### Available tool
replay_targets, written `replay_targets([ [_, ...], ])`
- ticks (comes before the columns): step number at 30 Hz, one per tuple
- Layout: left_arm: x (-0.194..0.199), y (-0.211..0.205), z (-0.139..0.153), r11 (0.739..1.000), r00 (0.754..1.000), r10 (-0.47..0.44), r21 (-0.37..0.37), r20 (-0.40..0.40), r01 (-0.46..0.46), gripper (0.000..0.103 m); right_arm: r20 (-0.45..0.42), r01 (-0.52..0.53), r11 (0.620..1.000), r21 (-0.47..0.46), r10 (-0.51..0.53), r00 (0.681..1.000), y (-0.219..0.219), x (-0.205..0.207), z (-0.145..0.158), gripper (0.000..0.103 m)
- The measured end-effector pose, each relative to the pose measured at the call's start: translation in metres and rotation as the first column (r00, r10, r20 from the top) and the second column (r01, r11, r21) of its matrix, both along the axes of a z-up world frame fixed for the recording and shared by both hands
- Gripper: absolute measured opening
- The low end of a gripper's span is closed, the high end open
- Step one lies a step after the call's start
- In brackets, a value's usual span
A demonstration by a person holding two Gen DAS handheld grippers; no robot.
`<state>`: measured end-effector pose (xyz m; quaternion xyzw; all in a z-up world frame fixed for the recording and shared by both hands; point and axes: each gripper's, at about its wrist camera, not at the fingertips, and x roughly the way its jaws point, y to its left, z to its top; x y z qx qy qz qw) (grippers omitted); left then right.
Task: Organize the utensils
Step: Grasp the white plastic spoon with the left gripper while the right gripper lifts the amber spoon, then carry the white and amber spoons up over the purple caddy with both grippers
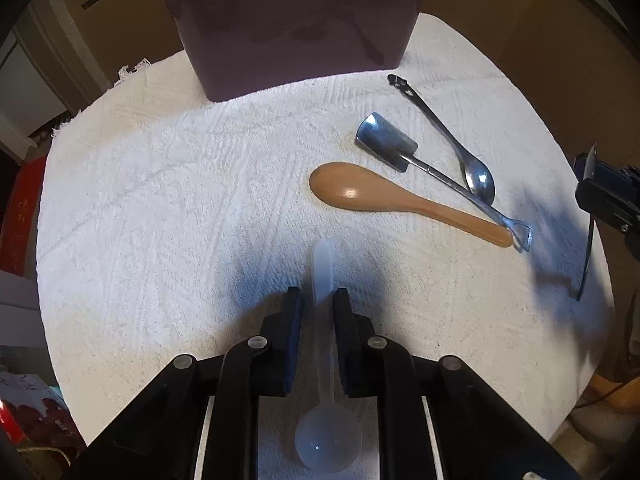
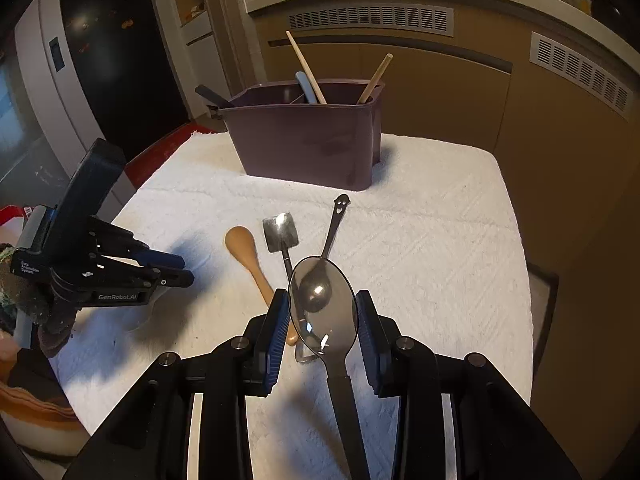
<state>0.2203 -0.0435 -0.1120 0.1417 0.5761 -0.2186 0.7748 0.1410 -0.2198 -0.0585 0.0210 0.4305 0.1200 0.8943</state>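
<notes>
Right wrist: purple caddy [image 2: 308, 140] with upright chopsticks [image 2: 306, 68] inside.

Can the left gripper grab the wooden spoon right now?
Probably not yet: the left gripper already has the clear plastic spoon between its fingers. The wooden spoon lies uncovered just ahead.

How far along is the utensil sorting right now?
Done: the caddy already holds several utensils. In hand: the right gripper holds a smoky plastic spoon; the left gripper straddles a clear plastic spoon lying on the towel. Left: wooden spoon, shovel spoon, smiley spoon.
</notes>
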Motion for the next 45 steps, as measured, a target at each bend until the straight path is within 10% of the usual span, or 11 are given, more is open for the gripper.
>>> replay_targets([
  [10, 0.005, -0.001, -0.002, 1.000, 0.999, 0.008, 0.007, -0.041, -0.007, 0.020, 0.000, 0.001, 1.000, 0.011, -0.001, 1.000, 0.000, -0.002, -0.002, 0.034],
  [16, -0.002, -0.012, -0.004, 0.998, 0.997, -0.049, -0.049, -0.055, 0.046, 0.060, -0.017, -0.022, 0.999, -0.033, 0.021, 1.000, 0.003, -0.001, -0.012, 0.034],
  [24, -0.009, 0.003, 0.000, 0.999, 0.999, 0.023, -0.049, 0.034, -0.021, 0.008, -0.087, -0.044, 0.996, -0.073, 0.038, 0.996, 0.003, 0.009, -0.040, 0.035],
  [37, -0.054, 0.028, 0.061, 0.970, 0.981, 0.119, -0.230, 0.154, -0.082, 0.008, -0.128, -0.078, 0.991, -0.105, 0.064, 0.990, 0.013, 0.039, -0.060, 0.052],
  [40, -0.056, 0.035, 0.062, 0.967, 0.979, 0.124, -0.240, 0.162, -0.083, 0.008, -0.134, -0.080, 0.990, -0.117, 0.064, 0.989, 0.014, 0.037, -0.058, 0.034],
  [45, -0.059, 0.037, 0.062, 0.964, 0.977, 0.124, -0.256, 0.172, -0.078, 0.008, -0.114, -0.085, 0.992, -0.091, 0.074, 0.991, 0.016, 0.023, -0.046, 0.034],
])
